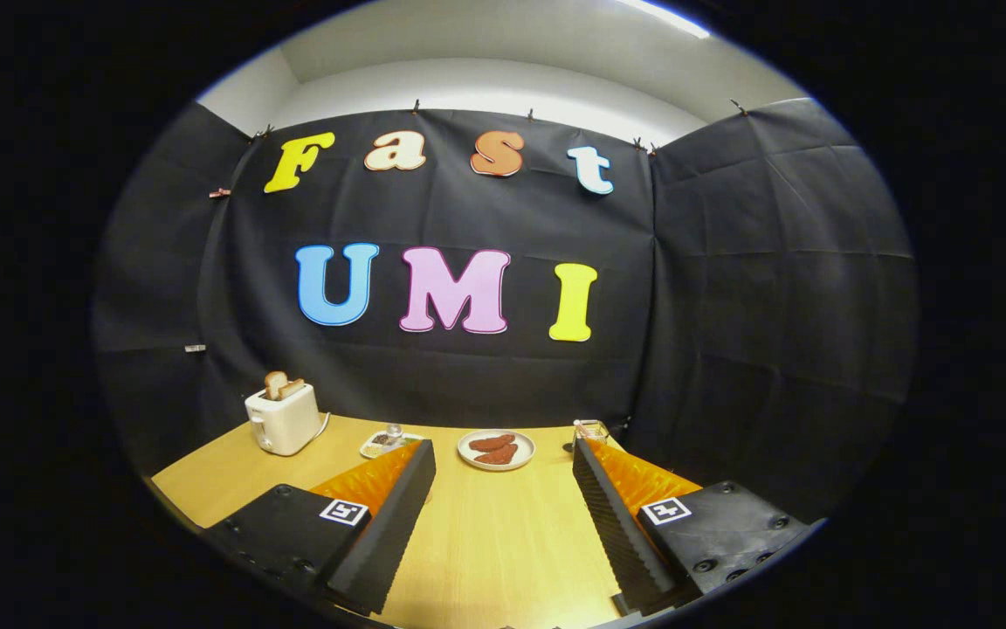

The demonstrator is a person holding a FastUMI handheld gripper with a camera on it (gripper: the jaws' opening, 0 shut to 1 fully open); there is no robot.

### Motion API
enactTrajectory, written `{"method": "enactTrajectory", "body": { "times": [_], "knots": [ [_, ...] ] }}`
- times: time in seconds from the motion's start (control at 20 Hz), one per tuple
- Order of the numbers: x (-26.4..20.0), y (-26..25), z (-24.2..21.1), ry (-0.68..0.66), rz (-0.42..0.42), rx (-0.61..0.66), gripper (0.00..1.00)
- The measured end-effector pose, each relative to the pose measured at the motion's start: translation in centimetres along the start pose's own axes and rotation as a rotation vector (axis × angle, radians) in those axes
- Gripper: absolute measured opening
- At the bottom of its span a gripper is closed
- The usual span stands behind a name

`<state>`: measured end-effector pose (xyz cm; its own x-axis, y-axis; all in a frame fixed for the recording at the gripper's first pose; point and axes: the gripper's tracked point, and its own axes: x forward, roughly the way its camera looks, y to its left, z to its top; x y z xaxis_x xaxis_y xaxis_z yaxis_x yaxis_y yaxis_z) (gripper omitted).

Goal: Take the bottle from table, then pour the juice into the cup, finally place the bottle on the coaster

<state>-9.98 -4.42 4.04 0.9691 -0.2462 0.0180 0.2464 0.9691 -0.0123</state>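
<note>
Jaws: spread wide and holding nothing, the gripper (503,454) hovers over bare wood with two ridged pads facing each other across the gap.
Fingers: two (389,524), each a long wedge with a ribbed inner face, and each base block carries one square black-and-white marker tag.
Bottle: small and clear with a pale cap, the bottle (394,432) stands just beyond the left fingertip, on or right beside the coaster, too small to tell which.
Coaster: flat, pale, patterned, roughly rectangular, the coaster (378,445) lies beyond the left fingertip, well short of the wall.
Cup: one see-through glass cup (591,431) sits just past the right fingertip, and what is inside is too small to make out.
Plate: one round white plate (496,451) rests ahead between the fingertips, carrying two reddish-brown oblong pieces.
Toaster: one cream, boxy toaster (284,420) with rounded corners stands off to the left, two bread slices poking from its top and a thin cord trailing behind.
Tabletop: light wood, smooth with fine grain, the tabletop (503,550) runs up to the black cloth wall.
Writing: none legible on the bottle or the toaster.
</note>
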Motion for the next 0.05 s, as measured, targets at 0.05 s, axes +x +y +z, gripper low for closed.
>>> {"method": "enactTrajectory", "body": {
  "times": [0.05],
  "knots": [
    [0.11, 0.22, 0.04, -0.001, 0.0, -0.002, 0.97]
  ]
}}
